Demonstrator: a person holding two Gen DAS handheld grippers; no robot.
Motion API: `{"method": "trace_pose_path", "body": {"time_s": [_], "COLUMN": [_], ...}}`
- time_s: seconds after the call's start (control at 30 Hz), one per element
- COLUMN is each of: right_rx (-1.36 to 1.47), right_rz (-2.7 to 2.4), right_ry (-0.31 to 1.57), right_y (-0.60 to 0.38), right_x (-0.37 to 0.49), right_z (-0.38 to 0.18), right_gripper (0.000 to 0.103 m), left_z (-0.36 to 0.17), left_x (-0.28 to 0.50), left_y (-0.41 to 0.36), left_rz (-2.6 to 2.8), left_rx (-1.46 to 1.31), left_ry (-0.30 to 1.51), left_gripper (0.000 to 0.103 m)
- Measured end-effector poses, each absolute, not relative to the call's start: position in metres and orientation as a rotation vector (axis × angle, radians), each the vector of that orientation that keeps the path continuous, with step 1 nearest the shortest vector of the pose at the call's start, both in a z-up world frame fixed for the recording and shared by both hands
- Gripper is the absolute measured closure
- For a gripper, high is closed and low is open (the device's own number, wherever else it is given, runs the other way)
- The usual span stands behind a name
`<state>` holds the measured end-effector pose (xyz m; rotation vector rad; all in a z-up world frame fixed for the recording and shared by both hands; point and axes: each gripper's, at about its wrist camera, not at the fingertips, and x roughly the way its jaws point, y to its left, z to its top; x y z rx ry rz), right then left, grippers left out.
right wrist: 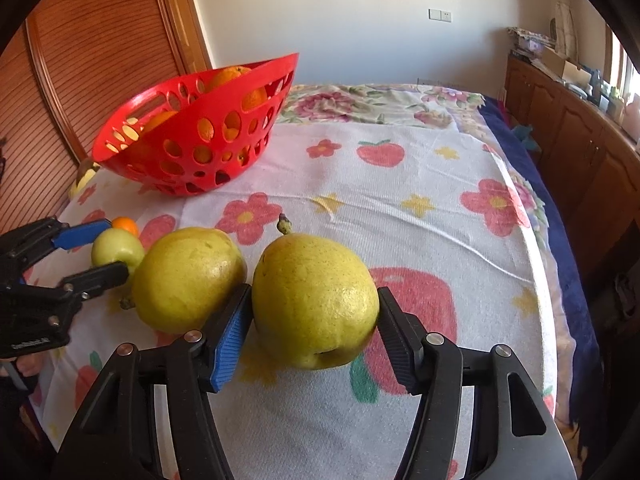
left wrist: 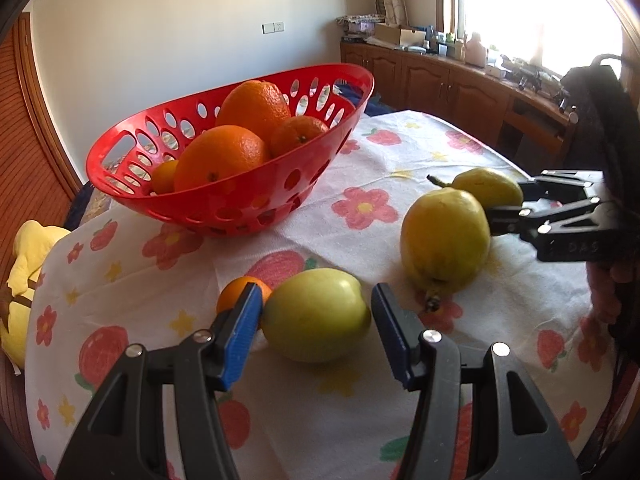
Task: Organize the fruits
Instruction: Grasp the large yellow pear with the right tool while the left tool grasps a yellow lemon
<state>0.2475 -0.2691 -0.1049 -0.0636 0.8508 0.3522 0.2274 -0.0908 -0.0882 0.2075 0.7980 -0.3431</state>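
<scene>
A red perforated basket (left wrist: 120, 148) holds several oranges (left wrist: 220, 160) at the back left of the table; it also shows in the right wrist view (right wrist: 256, 80). My left gripper (left wrist: 316, 314) straddles a green apple (left wrist: 316, 316), its left pad touching, a small gap on the right. A small orange (left wrist: 236, 290) lies just behind the left finger. My right gripper (right wrist: 314, 312) is shut on a yellow pear (right wrist: 316, 300) resting on the cloth. A second yellow pear (right wrist: 188, 276) lies to its left, close beside it.
The table wears a white cloth with flowers and strawberries (right wrist: 400, 200). Wooden cabinets (left wrist: 460, 88) with clutter run along the right under a bright window. A wooden door (right wrist: 80, 60) stands behind the basket. A yellow object (left wrist: 24, 280) sits off the table's left edge.
</scene>
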Motion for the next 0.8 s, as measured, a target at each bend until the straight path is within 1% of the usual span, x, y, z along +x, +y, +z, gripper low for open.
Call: {"method": "trace_pose_path", "body": {"time_s": [0.73,0.8], "right_rx": [-0.055,-0.054], "right_rz": [0.358,0.359], "right_ry": [0.860,0.858], "right_y": [-0.2670,-0.2671], "right_x": [0.2524,0.2521], "right_z": [-0.1074,-0.1071], "right_gripper": [0.040,0.041], "left_z": [-0.0901,-0.0901], "left_x": [0.2252,0.2258], "left_y": [-0.0979,-0.0984], "left_rz": [-0.335,-0.337], "left_rx": [0.287,0.294], "left_ry": [0.799,0.799], "left_gripper": [0.046,0.046]}}
